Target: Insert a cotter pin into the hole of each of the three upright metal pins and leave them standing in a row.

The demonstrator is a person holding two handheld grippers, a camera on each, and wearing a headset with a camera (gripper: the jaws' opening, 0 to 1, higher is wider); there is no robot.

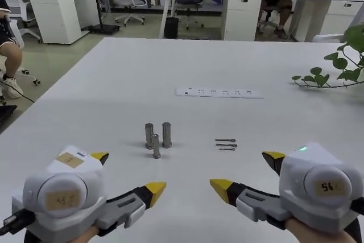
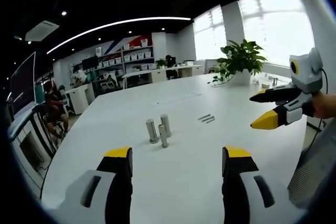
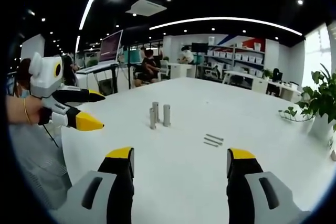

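Three grey metal pins (image 1: 157, 137) stand upright in a tight cluster on the white table (image 1: 187, 72), also seen as pins (image 2: 159, 129) and pins (image 3: 159, 115). Three small cotter pins (image 1: 226, 144) lie side by side to their right, seen again as cotter pins (image 2: 206, 118) and cotter pins (image 3: 212, 140). My left gripper (image 1: 132, 171) hovers open near the table's front left, nothing between its yellow tips. My right gripper (image 1: 247, 170) hovers open at the front right, also holding nothing. Both sit well short of the parts.
A white power strip (image 1: 219, 92) lies farther back on the table. A leafy plant (image 1: 341, 64) reaches in from the right edge. Desks, office chairs and a seated person (image 1: 7, 49) are beyond the table on the left.
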